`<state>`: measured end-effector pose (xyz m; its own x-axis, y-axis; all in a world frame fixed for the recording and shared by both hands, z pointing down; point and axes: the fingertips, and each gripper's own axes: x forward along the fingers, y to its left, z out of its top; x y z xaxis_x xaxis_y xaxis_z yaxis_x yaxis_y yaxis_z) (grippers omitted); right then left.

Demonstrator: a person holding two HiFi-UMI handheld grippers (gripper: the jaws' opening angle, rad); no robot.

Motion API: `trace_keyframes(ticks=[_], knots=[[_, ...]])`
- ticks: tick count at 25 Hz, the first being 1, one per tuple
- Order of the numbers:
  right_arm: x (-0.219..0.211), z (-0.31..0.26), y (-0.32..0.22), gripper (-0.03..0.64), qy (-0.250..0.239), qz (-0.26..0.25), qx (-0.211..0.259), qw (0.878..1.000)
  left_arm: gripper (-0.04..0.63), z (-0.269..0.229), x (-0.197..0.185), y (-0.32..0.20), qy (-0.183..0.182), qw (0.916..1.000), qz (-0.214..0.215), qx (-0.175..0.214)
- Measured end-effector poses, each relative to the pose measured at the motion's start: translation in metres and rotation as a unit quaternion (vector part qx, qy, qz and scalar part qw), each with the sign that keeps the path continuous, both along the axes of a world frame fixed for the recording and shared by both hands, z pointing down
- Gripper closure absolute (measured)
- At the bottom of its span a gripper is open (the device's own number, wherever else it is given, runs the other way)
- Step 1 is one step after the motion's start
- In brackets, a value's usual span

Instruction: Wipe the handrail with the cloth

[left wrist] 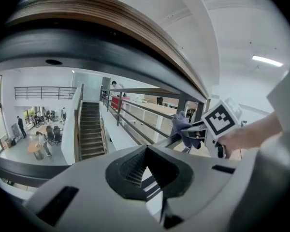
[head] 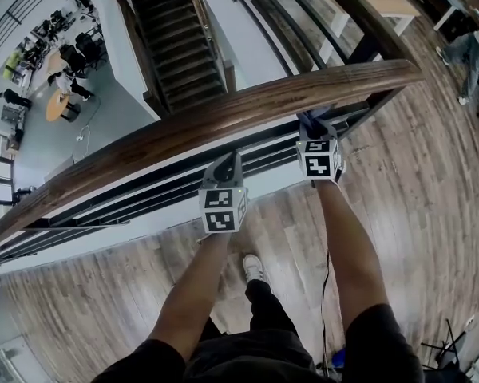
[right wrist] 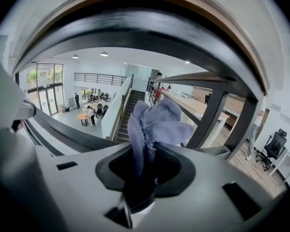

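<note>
Most of the wiping seems ahead: the right gripper [right wrist: 144, 175], jaws clamped on the bunched cloth [right wrist: 154, 124], sits just under the handrail [head: 223, 114], contact unclear; the left gripper [left wrist: 152, 170], jaws together and empty, hangs at its 8 o'clock, below the rail

The left gripper [head: 227, 164] and right gripper [head: 313, 123] are grey, each with a white cube [head: 222, 209] of black square markers. The person wears dark short sleeves [head: 377, 335], dark trousers [head: 265, 303] and a white shoe [head: 254, 267].
</note>
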<state>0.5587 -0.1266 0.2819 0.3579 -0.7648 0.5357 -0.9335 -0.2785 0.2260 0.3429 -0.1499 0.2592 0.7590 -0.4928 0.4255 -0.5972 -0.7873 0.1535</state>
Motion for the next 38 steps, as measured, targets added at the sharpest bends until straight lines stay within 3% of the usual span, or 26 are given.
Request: trace_keyframes(ticks=[12,19,24,26,28,31,34,38], knots=[[0.129,0.003,0.035,0.528,0.014,0.056,-0.014,0.998,0.595,-0.005,0.088,0.043,0.016,0.9977,0.066,-0.003],[0.188,0.007,0.042,0.528,0.027,0.080,-0.048,0.995,0.595,0.009,0.093,0.047,0.000,0.9964,0.084,0.011],[0.193,0.015,0.062,0.528,0.044,0.115,-0.083,0.989,0.595,0.019,0.055,0.044,0.002,0.9974,0.071,0.007],[0.172,0.003,0.054,0.526,0.059,0.115,-0.067,0.989,0.595,0.015,0.030,0.037,0.006,0.9986,0.052,0.008],[0.133,-0.019,0.037,0.526,0.077,0.080,-0.016,0.994,0.595,0.008,0.008,0.031,0.007,0.9996,0.027,0.009],[0.051,-0.045,0.025,0.526,0.059,0.023,0.068,0.996,0.595,-0.006,-0.020,0.024,0.013,0.9998,0.000,0.014],[-0.063,-0.044,0.011,0.526,0.024,-0.031,0.127,0.991,0.595,-0.003,-0.071,0.014,0.021,0.9993,-0.032,0.005],[-0.246,-0.017,-0.026,0.526,-0.017,-0.111,0.153,0.982,0.595,0.028,-0.184,-0.013,0.005,0.9977,-0.067,0.010]])
